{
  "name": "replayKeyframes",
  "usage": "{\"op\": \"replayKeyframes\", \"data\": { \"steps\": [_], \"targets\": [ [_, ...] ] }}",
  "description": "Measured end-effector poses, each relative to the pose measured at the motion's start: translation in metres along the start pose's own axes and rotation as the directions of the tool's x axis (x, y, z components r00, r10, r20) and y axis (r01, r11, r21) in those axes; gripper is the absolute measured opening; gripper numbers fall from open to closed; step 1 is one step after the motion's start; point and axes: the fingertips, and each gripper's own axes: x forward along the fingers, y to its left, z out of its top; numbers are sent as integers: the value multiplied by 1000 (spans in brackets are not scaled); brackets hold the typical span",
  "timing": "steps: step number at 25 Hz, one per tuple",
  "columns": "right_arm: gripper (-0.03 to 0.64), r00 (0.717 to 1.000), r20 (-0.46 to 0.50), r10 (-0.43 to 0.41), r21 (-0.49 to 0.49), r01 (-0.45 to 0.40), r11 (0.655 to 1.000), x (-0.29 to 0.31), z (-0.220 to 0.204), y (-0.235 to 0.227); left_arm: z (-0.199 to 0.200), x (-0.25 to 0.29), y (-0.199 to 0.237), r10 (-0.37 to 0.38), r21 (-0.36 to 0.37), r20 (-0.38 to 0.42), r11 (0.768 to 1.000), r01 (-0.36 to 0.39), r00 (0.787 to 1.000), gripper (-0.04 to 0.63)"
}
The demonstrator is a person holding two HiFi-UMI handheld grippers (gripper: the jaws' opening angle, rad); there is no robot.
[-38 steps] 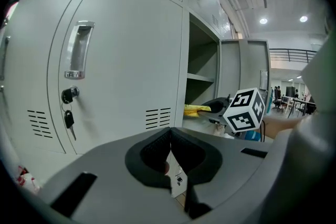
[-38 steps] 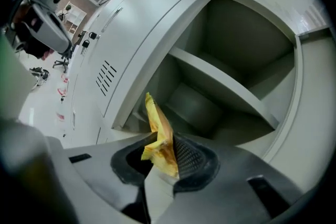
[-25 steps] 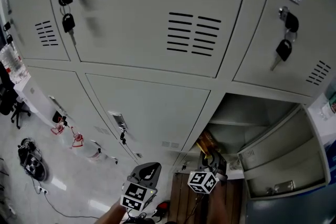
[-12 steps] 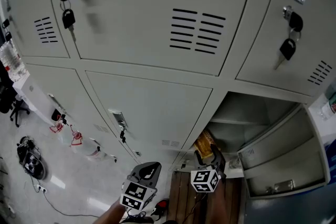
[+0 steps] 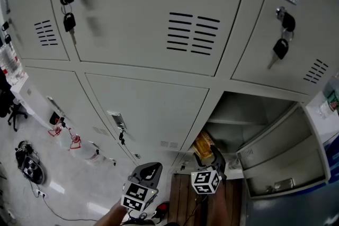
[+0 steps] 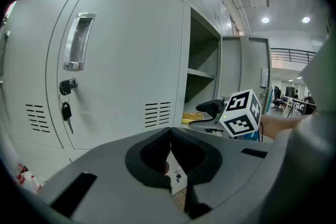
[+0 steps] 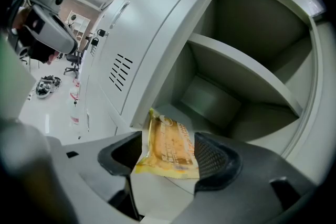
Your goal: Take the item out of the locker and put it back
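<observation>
A yellow snack packet [image 7: 167, 145] lies tilted at the front edge of the open locker's floor [image 7: 210, 97]. It sits between the jaws of my right gripper [image 7: 170, 139], which are opening wide and do not press on it. From the head view the packet [image 5: 202, 145] rests just inside the locker mouth, with the right gripper [image 5: 211, 159] right below it. My left gripper [image 6: 170, 134] is shut with nothing in it and hangs to the left [image 5: 151, 171], in front of a closed locker door.
The open locker's door [image 5: 286, 161] swings out to the right. A shelf [image 7: 241, 73] divides the locker above the packet. Closed doors with keys [image 5: 69, 21] fill the wall. A wooden surface [image 5: 185, 201] lies below the grippers.
Both grippers stay almost where they were. The packet stays at the locker mouth in front of the right gripper, and the view has shifted slightly.
</observation>
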Motion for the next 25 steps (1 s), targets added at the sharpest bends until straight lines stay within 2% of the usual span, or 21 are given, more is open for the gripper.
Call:
{"op": "replayKeyframes", "data": {
  "steps": [5,12,18,21,25],
  "targets": [
    [302,999,34,-27,44,25,999,-17,15,-9,14,1,-4,-13,17,31,1000,12,999,23],
    [298,993,72,-91,187,77,979,-53,27,-31,40,1,-15,-48,48,85,998,44,995,23],
    [271,979,130,-160,370,102,923,-97,37,-51,65,-1,-30,-92,85,132,993,81,987,23],
    [236,965,158,-208,443,119,889,-123,37,-58,74,-1,-39,-113,99,149,990,99,982,23],
    [192,942,179,-284,499,162,851,-158,35,-63,79,-2,-55,-150,122,156,984,131,976,23]
  ]
}}
